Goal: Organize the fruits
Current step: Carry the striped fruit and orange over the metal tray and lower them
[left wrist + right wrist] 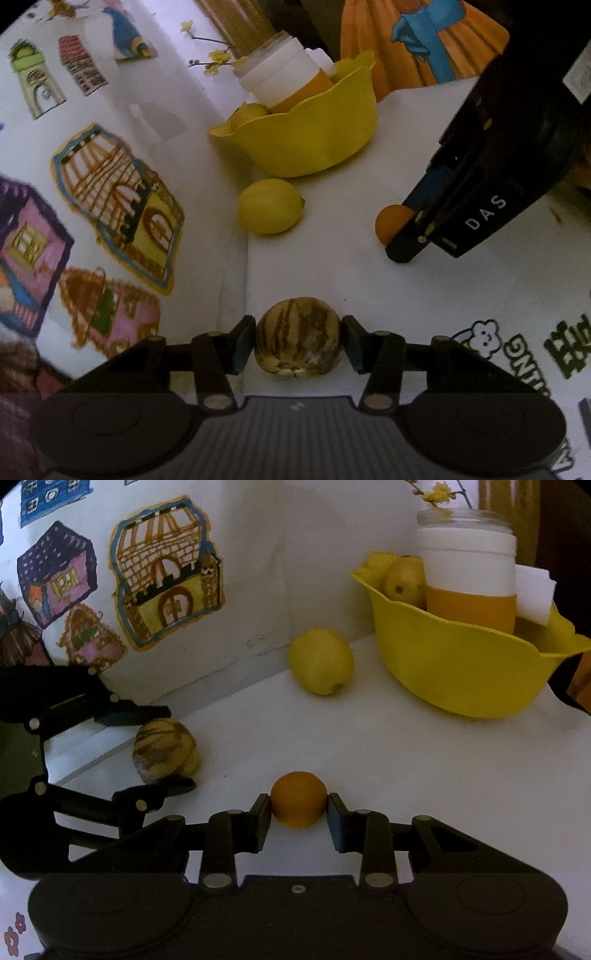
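Observation:
A round striped brown-and-yellow fruit [297,339] rests on the white tabletop [332,266], and my left gripper [300,341] is shut on it, a pad against each side. The right wrist view shows the same fruit [164,751] pinched between the left gripper's fingers [147,712]. My right gripper [299,808] is shut on a small orange fruit [299,799], which also sits on the table. In the left wrist view the orange fruit [389,221] peeks out from behind the right gripper's fingers [406,247]. A lemon [269,206] [320,661] lies loose near the wall.
A yellow bowl [314,144] [461,672] stands at the back. It holds a white-and-orange jar [284,81] [469,579] and a yellowish fruit [247,112] [404,578]. A white wall with house drawings [122,199] [166,576] borders the table's left side.

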`<action>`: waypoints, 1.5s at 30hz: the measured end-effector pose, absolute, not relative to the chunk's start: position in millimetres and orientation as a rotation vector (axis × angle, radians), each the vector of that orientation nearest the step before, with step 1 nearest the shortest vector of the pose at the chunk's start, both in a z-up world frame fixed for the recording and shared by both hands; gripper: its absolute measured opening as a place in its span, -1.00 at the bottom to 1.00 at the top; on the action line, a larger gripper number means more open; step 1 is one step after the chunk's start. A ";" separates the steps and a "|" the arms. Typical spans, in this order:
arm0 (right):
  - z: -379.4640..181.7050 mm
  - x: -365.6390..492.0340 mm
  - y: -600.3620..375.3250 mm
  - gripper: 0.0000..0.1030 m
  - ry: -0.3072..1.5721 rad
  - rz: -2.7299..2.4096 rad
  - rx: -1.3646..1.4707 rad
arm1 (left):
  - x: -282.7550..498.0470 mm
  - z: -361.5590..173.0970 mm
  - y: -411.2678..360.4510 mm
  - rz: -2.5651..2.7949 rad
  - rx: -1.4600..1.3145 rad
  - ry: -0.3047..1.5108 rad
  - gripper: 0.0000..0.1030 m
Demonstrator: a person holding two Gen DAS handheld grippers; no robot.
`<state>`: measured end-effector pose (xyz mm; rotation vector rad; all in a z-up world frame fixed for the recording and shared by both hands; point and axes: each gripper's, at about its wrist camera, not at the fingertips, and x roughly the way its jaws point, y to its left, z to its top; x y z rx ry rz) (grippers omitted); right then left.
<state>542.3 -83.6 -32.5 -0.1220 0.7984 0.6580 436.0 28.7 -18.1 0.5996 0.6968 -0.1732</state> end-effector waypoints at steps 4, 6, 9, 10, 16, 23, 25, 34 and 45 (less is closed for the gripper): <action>-30.5 539.7 -87.6 -0.33 0.809 0.652 -0.108 | 426.0 -14.9 32.1 -0.178 0.538 0.702 0.05; -28.7 537.2 -89.9 -0.33 0.809 0.648 -0.102 | 420.2 -13.2 34.1 -0.178 0.506 0.706 0.05; -24.3 533.7 -93.2 -0.33 0.811 0.648 -0.077 | 414.4 -10.3 37.1 -0.174 0.453 0.717 0.05; -21.7 532.2 -94.0 -0.33 0.812 0.649 -0.072 | 416.5 -9.0 39.0 -0.172 0.431 0.723 0.05; -14.9 521.1 -109.9 -0.33 0.799 0.638 -0.049 | 411.5 -2.9 42.5 -0.179 0.296 0.744 0.05; 0.0 506.4 -143.7 -0.33 0.768 0.611 -0.017 | 408.1 1.3 29.4 -0.219 0.230 0.704 0.05; 2.4 503.2 -152.7 -0.33 0.761 0.601 -0.011 | 408.1 2.5 24.0 -0.227 0.208 0.694 0.05; 6.8 491.2 -182.3 -0.33 0.733 0.570 -0.004 | 414.5 7.1 0.1 -0.221 0.126 0.655 0.05; 18.0 458.3 -230.0 -0.33 0.675 0.536 0.023 | 403.3 19.0 -35.3 -0.254 0.042 0.634 0.05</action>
